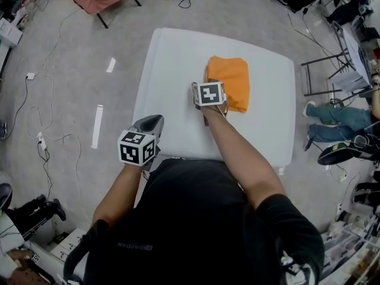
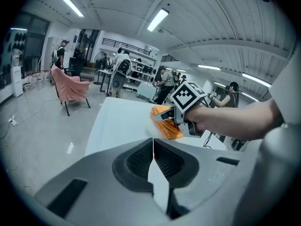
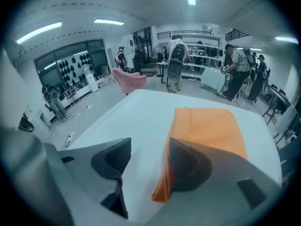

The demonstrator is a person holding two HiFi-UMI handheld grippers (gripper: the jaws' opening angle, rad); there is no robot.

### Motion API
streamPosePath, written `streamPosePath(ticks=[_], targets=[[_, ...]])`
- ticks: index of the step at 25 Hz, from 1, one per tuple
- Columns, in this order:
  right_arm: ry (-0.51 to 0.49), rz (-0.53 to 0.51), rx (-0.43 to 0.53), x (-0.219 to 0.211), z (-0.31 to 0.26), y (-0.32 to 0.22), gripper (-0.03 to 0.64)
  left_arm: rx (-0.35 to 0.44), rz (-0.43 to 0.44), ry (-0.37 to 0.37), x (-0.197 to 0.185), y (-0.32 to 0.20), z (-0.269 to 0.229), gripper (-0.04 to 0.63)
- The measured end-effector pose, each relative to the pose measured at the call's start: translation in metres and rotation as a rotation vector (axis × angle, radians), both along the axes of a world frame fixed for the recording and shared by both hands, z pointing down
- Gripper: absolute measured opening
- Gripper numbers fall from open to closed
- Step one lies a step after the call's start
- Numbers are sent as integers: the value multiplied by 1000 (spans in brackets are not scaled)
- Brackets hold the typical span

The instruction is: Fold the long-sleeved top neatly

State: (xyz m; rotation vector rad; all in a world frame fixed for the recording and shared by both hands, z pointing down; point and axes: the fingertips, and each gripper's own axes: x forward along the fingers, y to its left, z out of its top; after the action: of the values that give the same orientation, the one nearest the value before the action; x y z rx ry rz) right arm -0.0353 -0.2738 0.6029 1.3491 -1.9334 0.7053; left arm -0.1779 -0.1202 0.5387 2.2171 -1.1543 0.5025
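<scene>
Long-sleeved top [image 1: 228,81] already lies as a compact orange bundle right of centre on the table [image 1: 172,52], so I reckon we're at final tidying. My right gripper [image 3: 146,168] gapes wide, gripping nothing, at the bundle's near-left edge. The left gripper [image 2: 153,161] is closed and empty, over the near-left table edge. Next I'd just square the edges gently.

Left claw [image 2: 153,143]: jaws shut, the ribbed pads meeting in one thin seam with nothing between them.
Counter [image 2: 117,121]: white, stretching away beyond the claw's tips.
Orange top [image 2: 173,130]: a folded bundle lying on the counter, towards its far right.
Right claw [image 2: 161,115]: marker cube on top, tips right at the top's left edge.
Hand [image 2: 214,119]: wrapped round that claw, bare forearm running off right.
Pink chair [image 2: 70,84]: on the floor, well left of the counter.
Background: people [image 2: 164,81] standing among shelves; strip lights [image 2: 157,19] overhead.
</scene>
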Motion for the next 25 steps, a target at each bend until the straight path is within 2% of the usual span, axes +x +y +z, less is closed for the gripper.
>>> streamPosePath(ticks=[4, 6, 8, 11, 14, 17, 22, 23, 24, 25], targets=[[-104, -59, 40, -17, -30, 17, 223, 13, 20, 2, 1, -5, -5, 9], [-184, -129, 122, -21, -52, 26, 161, 27, 32, 7, 5, -9, -12, 9], [-194, -180, 218, -8, -68, 39, 126, 39, 47, 9, 9, -13, -16, 9], [-50, -196, 289, 37, -61, 63, 121, 38, 69, 8, 16, -15, -12, 9], [91, -194, 268, 71, -35, 82, 150, 25, 92, 6, 21, -11, -5, 9], [177, -238, 231, 73, -13, 85, 209, 20, 112, 3, 22, -8, -2, 9], [306, -269, 195, 73, 3, 81, 218, 20, 122, 2, 29, -6, -4, 9], [330, -264, 200, 74, 5, 79, 190, 19, 120, 1, 29, -7, -3, 9], [343, -259, 204, 73, 5, 78, 129, 16, 117, 1, 28, -7, -2, 9], [332, -252, 199, 71, 5, 78, 17, 13, 114, 1, 26, -6, -2, 9]])
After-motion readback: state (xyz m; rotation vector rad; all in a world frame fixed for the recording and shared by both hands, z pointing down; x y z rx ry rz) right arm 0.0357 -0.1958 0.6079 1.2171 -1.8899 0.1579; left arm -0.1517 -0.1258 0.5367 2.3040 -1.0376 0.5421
